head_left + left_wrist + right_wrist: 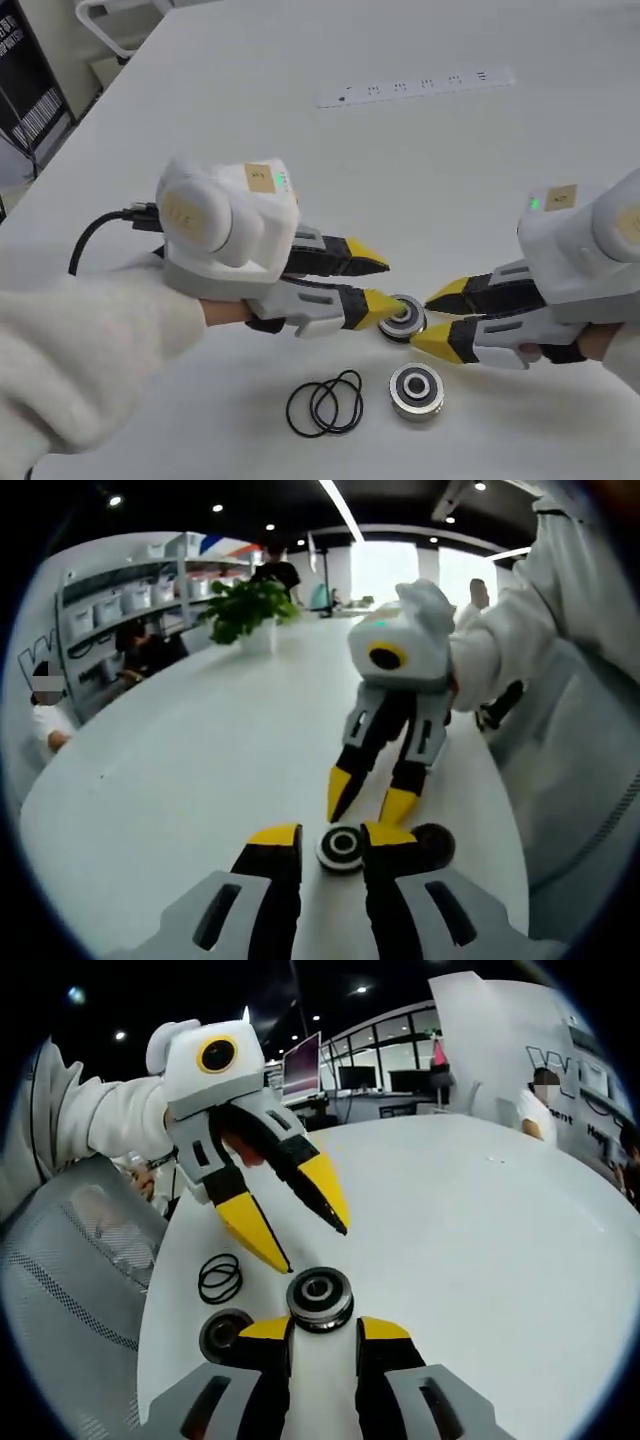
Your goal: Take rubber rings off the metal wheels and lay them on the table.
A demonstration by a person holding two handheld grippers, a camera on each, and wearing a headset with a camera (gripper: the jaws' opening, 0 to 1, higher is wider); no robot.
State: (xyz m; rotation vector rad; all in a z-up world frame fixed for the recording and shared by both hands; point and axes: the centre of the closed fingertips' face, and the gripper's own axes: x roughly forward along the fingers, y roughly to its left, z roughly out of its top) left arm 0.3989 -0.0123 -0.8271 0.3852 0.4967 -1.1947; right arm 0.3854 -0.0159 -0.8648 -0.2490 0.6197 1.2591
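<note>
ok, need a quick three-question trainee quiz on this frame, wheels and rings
1. How many metal wheels are on the table?
2. True or false: the loose rubber rings are stacked on top of a wheel.
3. What sits between the tips of the left tongs and the right tongs? A) a metal wheel B) the loose rings C) bare table

Key: 1) Two: one at the tongs, one nearer the person. 2) False: they lie flat on the table beside the nearer wheel. 3) A.

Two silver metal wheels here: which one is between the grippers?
The farther silver metal wheel, between the left gripper and right gripper; the nearer wheel sits beside the loose black rubber rings.
</note>
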